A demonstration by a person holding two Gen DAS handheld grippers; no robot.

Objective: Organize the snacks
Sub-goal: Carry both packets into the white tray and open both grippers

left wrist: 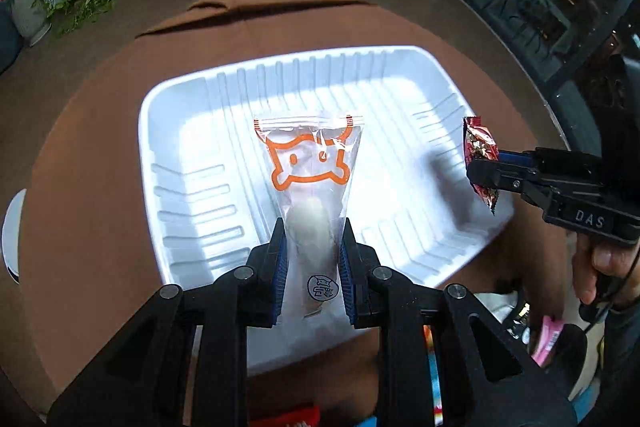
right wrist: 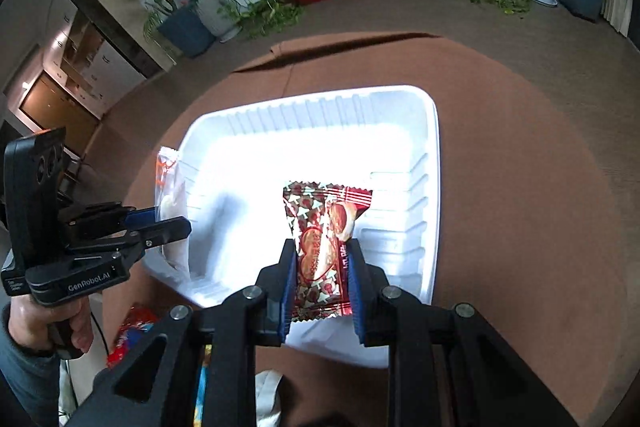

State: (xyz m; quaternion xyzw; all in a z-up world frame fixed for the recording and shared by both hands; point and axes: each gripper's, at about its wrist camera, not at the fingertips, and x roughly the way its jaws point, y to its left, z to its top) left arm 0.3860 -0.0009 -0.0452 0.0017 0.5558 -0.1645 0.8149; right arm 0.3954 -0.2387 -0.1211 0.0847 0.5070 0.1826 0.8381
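A white ribbed plastic tray [left wrist: 192, 131] [right wrist: 400, 115] lies on a round brown table. My left gripper [left wrist: 312, 231] is shut on a clear snack packet with an orange cat outline [left wrist: 308, 163], holding it above the tray's near half. The same left gripper [right wrist: 176, 223] shows at the left of the right wrist view, with the clear packet [right wrist: 170, 187] edge-on. My right gripper [right wrist: 322, 247] is shut on a red-and-brown patterned biscuit packet [right wrist: 324, 227], over the tray's near right part. In the left wrist view the right gripper [left wrist: 480, 167] holds that red packet [left wrist: 480, 151] by the tray's right rim.
The brown table [left wrist: 88, 131] [right wrist: 520, 167] surrounds the tray. Several more snack packets lie near the front edge: a pink one [left wrist: 550, 337], a red one [right wrist: 134, 331] and a striped stick [left wrist: 434, 379]. A white plate edge [left wrist: 12, 231] shows at the left. Potted plants and shelves stand beyond.
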